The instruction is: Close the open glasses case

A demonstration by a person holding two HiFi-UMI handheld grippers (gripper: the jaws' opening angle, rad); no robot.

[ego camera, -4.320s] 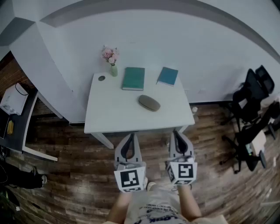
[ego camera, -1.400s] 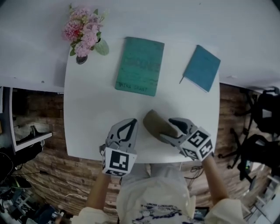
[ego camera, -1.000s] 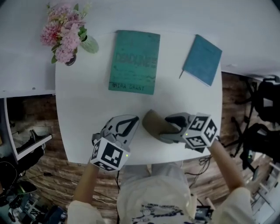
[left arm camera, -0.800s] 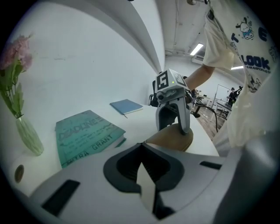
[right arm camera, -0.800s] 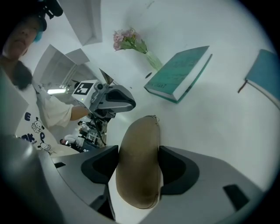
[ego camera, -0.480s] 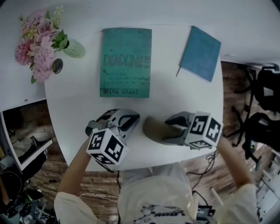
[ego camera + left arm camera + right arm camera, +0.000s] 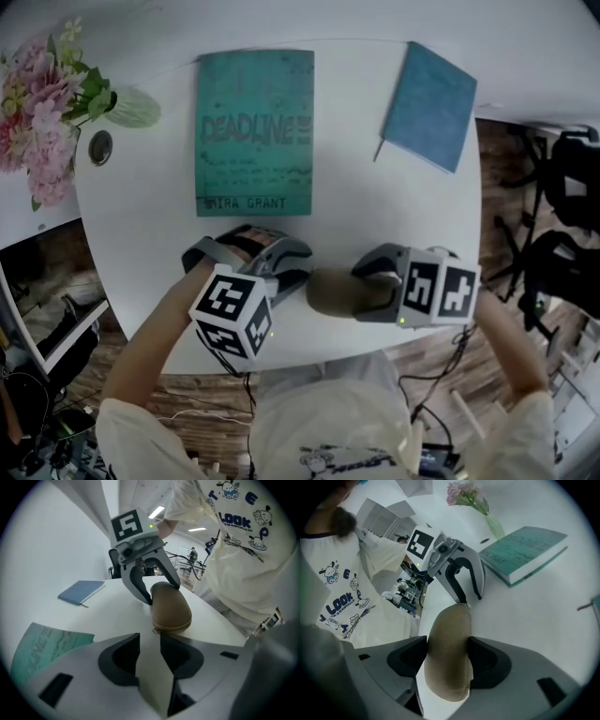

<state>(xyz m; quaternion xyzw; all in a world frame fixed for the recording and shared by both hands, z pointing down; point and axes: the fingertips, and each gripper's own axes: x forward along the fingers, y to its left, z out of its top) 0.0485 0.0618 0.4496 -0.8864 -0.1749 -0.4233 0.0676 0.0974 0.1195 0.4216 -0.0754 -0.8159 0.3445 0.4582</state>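
Observation:
The olive-brown glasses case (image 7: 333,289) lies near the front edge of the white table (image 7: 375,206). My right gripper (image 7: 361,292) comes from the right and is shut on it. In the right gripper view the pads press both long sides of the case (image 7: 447,667). My left gripper (image 7: 298,272) sits at the case's left end. Its jaws are opening, with nothing between them. In the left gripper view its tips (image 7: 149,637) stop just short of the case (image 7: 171,606), beside the zip pull. I cannot tell whether the seam is fully closed.
A teal book (image 7: 253,131) lies behind the grippers, and a blue notebook (image 7: 429,92) at the back right. A vase of pink flowers (image 7: 56,112) stands at the table's left corner. The front table edge is right under the grippers. A black chair (image 7: 572,187) is off to the right.
My left gripper has rolled and come down against the case's left end, and its jaws now stand apart. The right gripper keeps its hold on the case.

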